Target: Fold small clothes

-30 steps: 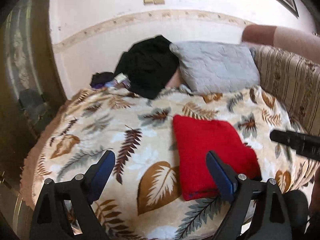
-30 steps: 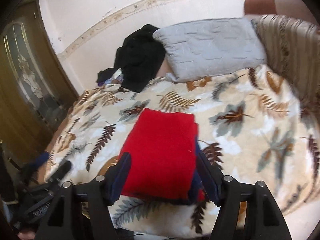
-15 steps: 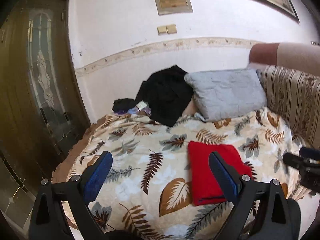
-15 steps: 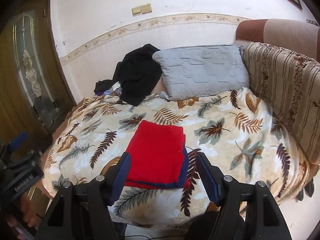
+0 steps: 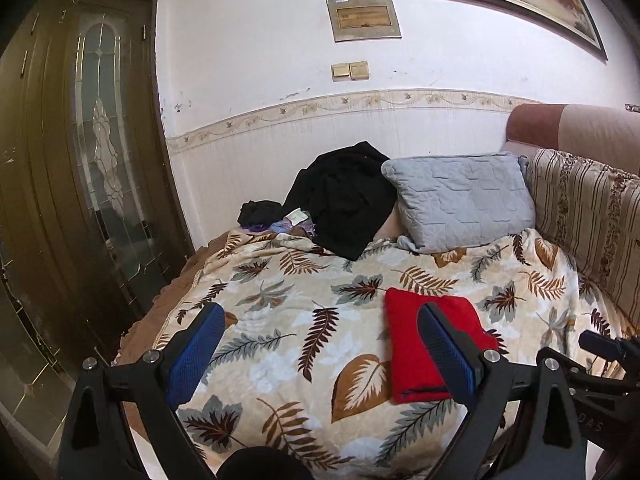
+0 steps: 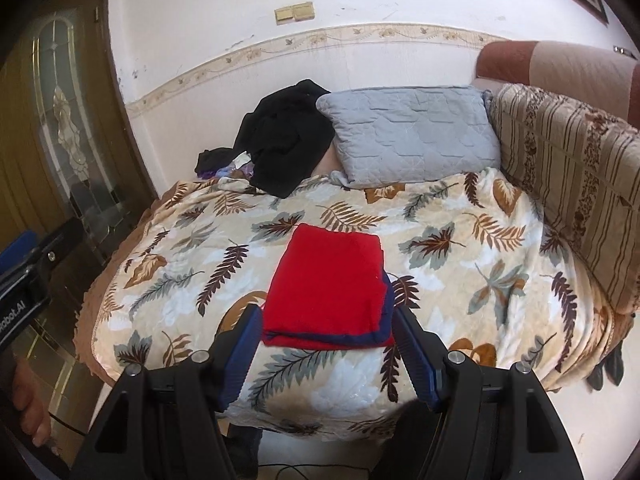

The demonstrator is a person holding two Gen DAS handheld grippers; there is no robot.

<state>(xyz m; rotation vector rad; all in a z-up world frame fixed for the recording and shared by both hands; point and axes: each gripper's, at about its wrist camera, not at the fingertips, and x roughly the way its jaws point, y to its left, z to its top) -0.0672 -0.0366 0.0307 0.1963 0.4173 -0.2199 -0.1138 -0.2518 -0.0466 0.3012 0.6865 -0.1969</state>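
A red garment with a dark blue trim [image 6: 328, 284] lies folded into a neat rectangle on the leaf-patterned blanket [image 6: 460, 264]; in the left wrist view the red garment [image 5: 416, 344] sits right of centre. My right gripper [image 6: 322, 350] hangs open above the bed's near edge, back from the garment, nothing between its blue pads. My left gripper [image 5: 320, 350] is open wide too, held off the bed to the garment's left, empty. The other tool's black body shows at each view's edge.
A grey pillow [image 6: 412, 132] and a heap of black clothes [image 6: 288, 136] lie at the bed's far side against the wall. A striped cushion [image 6: 568, 176] lines the right side. A wooden door with glass [image 5: 100, 168] stands left. A person's bare foot [image 6: 32, 412] is at the lower left.
Both grippers have pulled back and risen from the bed, so the folded red garment looks smaller and farther. More wall and door show. The garment has not moved.
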